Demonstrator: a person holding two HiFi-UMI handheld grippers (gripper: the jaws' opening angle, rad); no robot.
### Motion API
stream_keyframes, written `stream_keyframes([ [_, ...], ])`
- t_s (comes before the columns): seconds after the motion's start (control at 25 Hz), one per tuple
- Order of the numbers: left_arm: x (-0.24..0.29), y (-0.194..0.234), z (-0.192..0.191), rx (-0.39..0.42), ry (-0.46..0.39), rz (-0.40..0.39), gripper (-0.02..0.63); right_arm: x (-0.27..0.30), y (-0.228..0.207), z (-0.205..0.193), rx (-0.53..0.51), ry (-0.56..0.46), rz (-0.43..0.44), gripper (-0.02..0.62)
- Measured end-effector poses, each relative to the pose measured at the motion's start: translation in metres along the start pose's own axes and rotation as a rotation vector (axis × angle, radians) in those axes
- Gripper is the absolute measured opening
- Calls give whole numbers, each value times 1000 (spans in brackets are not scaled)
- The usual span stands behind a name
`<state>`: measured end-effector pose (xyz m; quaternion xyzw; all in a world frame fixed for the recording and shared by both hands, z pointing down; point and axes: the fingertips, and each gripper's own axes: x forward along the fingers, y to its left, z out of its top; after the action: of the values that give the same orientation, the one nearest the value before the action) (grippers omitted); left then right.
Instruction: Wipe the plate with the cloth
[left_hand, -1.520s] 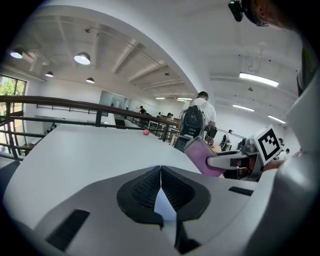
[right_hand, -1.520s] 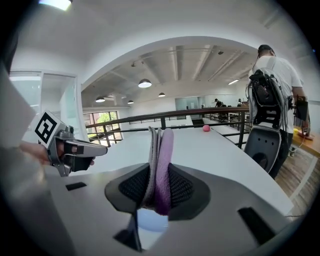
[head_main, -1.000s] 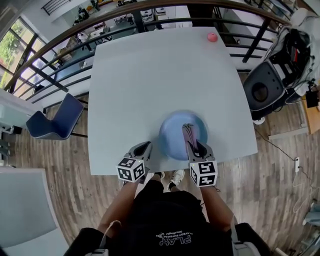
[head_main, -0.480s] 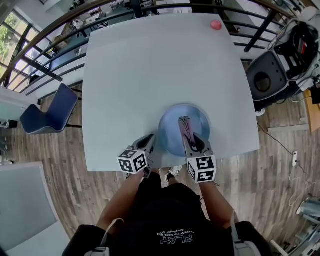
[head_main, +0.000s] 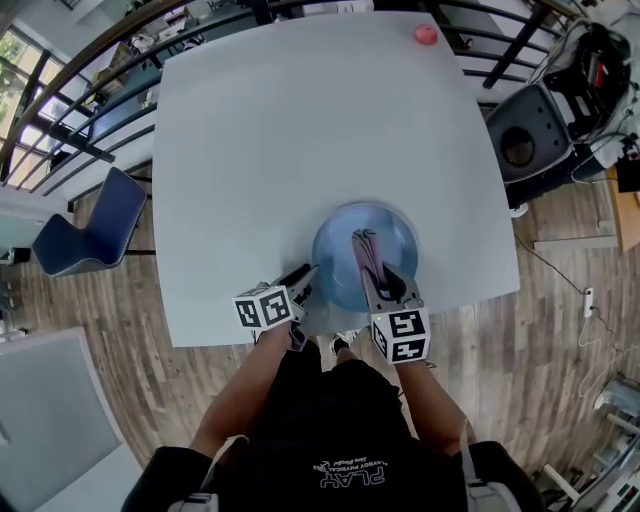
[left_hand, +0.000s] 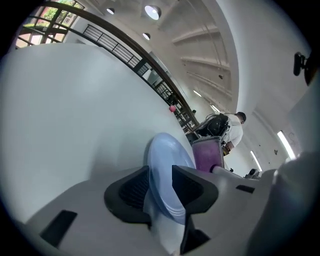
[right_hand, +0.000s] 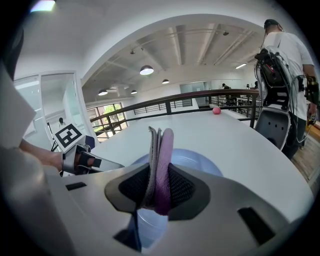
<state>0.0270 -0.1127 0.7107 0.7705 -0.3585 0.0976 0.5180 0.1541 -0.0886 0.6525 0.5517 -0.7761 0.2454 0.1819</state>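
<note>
nearest the person, at the 6 o'clock edge of the worktop (head_main: 300, 130), both grippers point out over it. the left gripper (head_main: 303, 278) sits at the 8 o'clock rim of the plate (head_main: 335, 240). its jaws have just been opening and stand wide apart, with the rim between them but not pinched, as its own view shows. the right gripper (head_main: 385, 285) comes in from the plate's 6 o'clock with its jaws clamped on the cloth (head_main: 362, 252). the cloth is a folded pink and grey strip that sticks out of the jaws and reaches to about the plate's centre. whether it presses on the plate or hangs just above it i cannot tell.

the pale blue plate lies flat toward 5 o'clock on the worktop, close to the near edge. by my reading the task is at its start: the cloth is in hand and over the plate, the plate is not yet steadied, and the wiping strokes are all left to do. no dirt or wet marks show on the plate to judge by.

farther out, a small pink ball (head_main: 426, 34) sits at the worktop's 1 o'clock corner. off the worktop at 9 o'clock stands a blue chair (head_main: 90, 235).
</note>
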Motion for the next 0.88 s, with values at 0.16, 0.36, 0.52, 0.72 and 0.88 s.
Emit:
stream_keyframes([
  [0.16,15,-3,1,-34,24,-5,152,2,-8,3,6,6,-3,103],
  [0.36,26,-8,-6,-66,82,-21,150,4,-27,8,29,4,-34,103],
  [0.52,31,-5,-14,-83,119,-5,133,4,-33,10,30,2,-46,103],
  [0.72,32,2,-18,-80,127,38,80,4,-33,10,35,0,-47,103],
  [0.88,33,5,-19,-114,129,44,51,3,-31,7,37,4,-44,103],
])
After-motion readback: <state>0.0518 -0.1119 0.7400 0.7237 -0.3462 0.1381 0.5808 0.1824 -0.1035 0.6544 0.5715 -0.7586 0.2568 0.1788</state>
